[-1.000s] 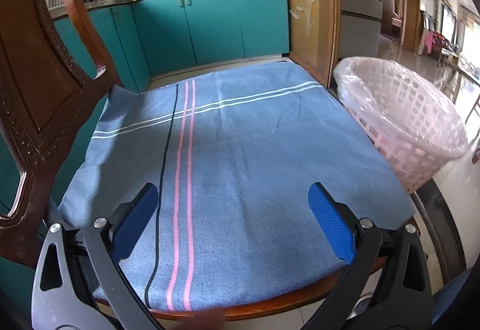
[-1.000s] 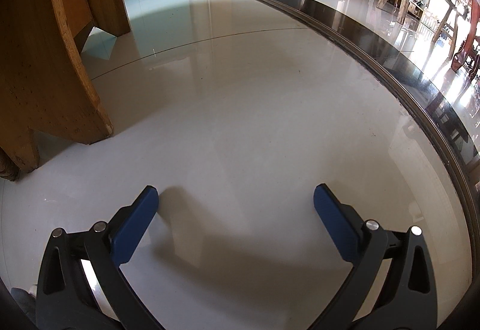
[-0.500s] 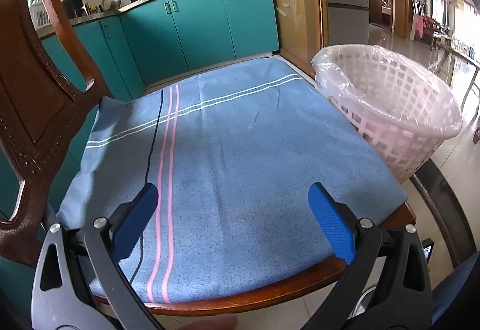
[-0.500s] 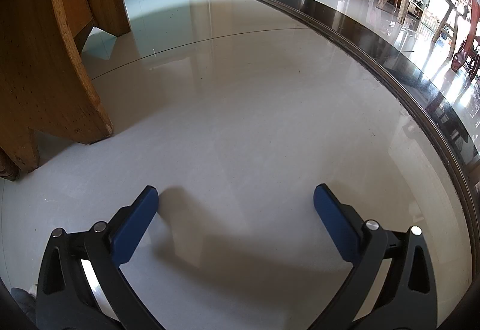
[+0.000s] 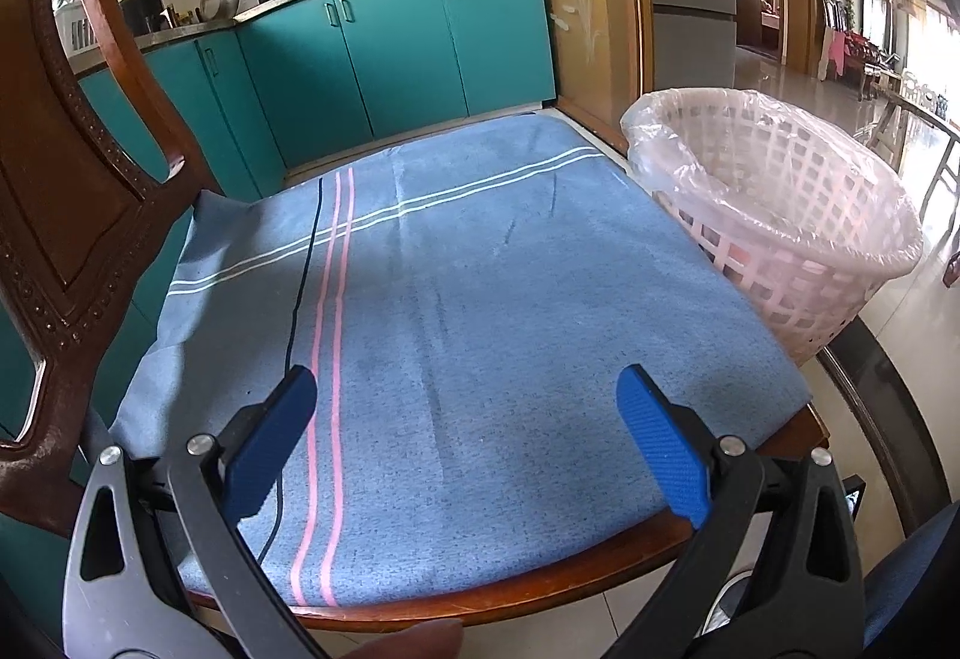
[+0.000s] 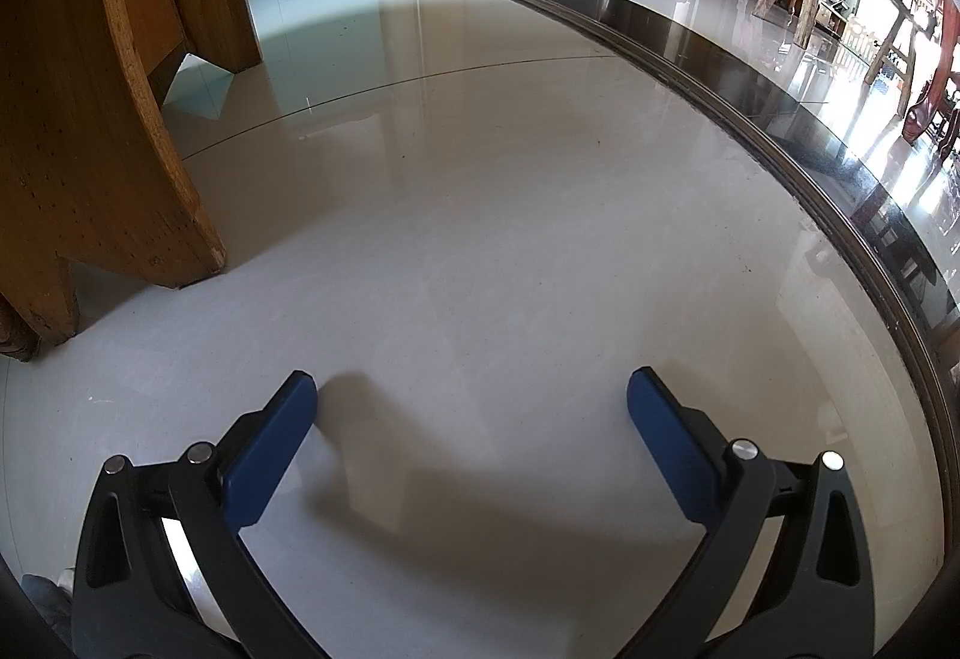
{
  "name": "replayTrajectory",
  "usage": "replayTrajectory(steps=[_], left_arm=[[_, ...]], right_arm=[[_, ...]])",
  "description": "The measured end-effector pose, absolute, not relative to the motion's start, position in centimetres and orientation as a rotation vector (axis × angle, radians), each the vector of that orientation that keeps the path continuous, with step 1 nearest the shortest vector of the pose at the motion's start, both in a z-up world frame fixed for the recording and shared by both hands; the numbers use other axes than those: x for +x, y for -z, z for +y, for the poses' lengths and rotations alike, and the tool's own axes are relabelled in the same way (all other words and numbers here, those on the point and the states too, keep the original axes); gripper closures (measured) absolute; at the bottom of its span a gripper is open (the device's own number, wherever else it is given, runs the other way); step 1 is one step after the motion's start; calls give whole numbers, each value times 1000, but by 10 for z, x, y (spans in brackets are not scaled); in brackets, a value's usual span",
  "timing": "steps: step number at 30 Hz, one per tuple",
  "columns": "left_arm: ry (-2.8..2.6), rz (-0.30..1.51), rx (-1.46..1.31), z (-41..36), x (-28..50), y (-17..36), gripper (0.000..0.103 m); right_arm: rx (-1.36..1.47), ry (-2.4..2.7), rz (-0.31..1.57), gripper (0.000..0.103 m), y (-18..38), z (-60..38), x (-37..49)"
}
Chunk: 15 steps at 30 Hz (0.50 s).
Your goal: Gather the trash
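My left gripper (image 5: 468, 389) is open and empty, held over the near edge of a wooden chair seat covered by a blue striped cloth (image 5: 456, 299). A pink lattice basket (image 5: 780, 215) lined with a clear plastic bag stands on the floor just right of the chair. My right gripper (image 6: 471, 389) is open and empty, hovering low over bare grey floor tiles (image 6: 480, 239). No trash shows in either view.
The carved chair back (image 5: 66, 191) rises at the left. Teal kitchen cabinets (image 5: 390, 53) with pots on top stand behind. In the right wrist view a wooden furniture base (image 6: 102, 119) stands at left and a dark floor strip (image 6: 810, 143) curves at right.
The left gripper has tilted up and pulled back a little, so the basket and cabinets sit lower and fuller in view. The right gripper has not moved.
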<state>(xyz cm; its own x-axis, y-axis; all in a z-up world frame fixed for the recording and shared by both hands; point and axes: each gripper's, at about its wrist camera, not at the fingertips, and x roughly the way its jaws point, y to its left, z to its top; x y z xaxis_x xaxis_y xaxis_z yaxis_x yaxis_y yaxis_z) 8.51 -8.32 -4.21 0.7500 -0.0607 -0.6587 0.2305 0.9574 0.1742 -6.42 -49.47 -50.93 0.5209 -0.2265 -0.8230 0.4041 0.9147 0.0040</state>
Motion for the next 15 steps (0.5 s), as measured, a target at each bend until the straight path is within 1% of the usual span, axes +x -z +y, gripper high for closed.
replayTrajectory(steps=[15], left_arm=[[158,714,255,-84,85,43,3]], right_arm=[[204,381,952,2,510,-494,-64]])
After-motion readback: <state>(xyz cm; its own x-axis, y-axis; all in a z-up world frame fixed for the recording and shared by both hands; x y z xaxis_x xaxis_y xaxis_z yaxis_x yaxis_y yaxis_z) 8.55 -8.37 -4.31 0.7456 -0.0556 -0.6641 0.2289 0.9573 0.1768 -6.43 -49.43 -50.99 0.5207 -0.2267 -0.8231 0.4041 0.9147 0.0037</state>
